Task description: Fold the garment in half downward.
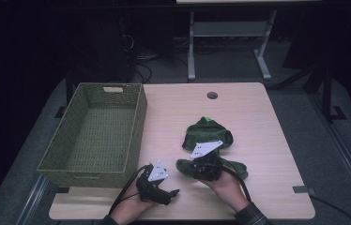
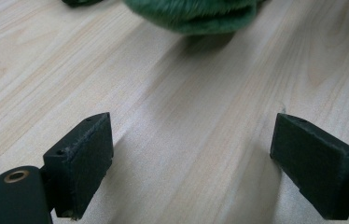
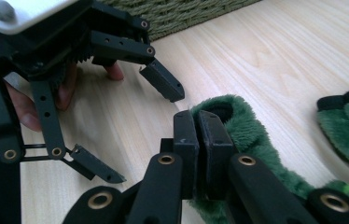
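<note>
1. Right now, the right tool (image 1: 201, 165) has its jaws pressed together on an edge of the green plush garment (image 1: 209, 138); in the right gripper view (image 3: 199, 140) the two pads meet with a fold of the furry green cloth (image 3: 252, 135) caught at their tips.
2. Beyond that clamped edge the garment spreads away from the right tool over the table (image 1: 258, 126), a bright green tag at its far end.
3. Meanwhile the left tool (image 1: 171, 191) sits just to the left of the right tool, low over the table, its jaws held wide apart with nothing between them.
4. Seen in the left gripper view (image 2: 191, 158), bare wood lies between the spread pads, and the green plush (image 2: 196, 16) lies ahead of them, apart from both.
5. From the right gripper view, the left tool (image 3: 135, 126) faces the clamped fold, its upper fingertip near the cloth but not touching.
6. Beyond the left tool, to its left, stands a woven green basket (image 1: 138, 122) on the table.
</note>
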`<state>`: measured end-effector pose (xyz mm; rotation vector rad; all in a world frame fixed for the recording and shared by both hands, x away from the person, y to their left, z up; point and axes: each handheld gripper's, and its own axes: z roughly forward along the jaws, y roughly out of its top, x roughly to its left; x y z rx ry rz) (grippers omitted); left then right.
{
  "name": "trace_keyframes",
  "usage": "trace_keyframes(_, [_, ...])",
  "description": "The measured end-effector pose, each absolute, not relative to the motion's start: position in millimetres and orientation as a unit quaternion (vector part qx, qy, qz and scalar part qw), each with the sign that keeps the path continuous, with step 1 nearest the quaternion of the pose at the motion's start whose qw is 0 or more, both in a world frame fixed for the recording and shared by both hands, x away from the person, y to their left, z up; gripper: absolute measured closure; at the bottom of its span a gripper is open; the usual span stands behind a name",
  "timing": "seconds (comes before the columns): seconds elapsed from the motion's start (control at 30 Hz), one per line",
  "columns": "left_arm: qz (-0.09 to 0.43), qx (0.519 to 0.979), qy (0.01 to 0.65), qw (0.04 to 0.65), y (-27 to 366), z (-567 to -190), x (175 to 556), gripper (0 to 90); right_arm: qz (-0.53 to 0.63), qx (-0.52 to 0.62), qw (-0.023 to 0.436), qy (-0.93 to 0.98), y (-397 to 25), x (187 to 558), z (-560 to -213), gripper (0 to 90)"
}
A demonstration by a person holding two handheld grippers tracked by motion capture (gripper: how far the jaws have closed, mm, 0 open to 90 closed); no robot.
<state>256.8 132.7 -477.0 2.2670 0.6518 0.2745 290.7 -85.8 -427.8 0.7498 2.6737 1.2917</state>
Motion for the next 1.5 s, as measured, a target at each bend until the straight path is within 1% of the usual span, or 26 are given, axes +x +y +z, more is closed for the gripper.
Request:
trace_keyframes(0.2, [0.107,0.885,0.255,0.375,133,-477,257,12.5,0.435,0.254,0.041,0.863,-97,290,-421,85.8])
trace_keyframes(0.57, [0.107,0.885,0.255,0.374,133,-477,257,12.5,0.444,0.279,0.057,0.849,-125,289,-413,85.2])
trace_keyframes(0.7, [0.108,0.885,0.254,0.375,133,-477,257,12.5,0.441,0.285,0.065,0.848,-135,289,-415,85.2])
trace_keyframes(1.13, [0.108,0.885,0.255,0.375,133,-477,257,12.5,0.412,0.329,0.066,0.847,-165,296,-424,82.7])
trace_keyframes(1.5, [0.107,0.886,0.254,0.374,133,-477,257,12.5,0.381,0.36,0.089,0.847,-191,294,-431,80.3])
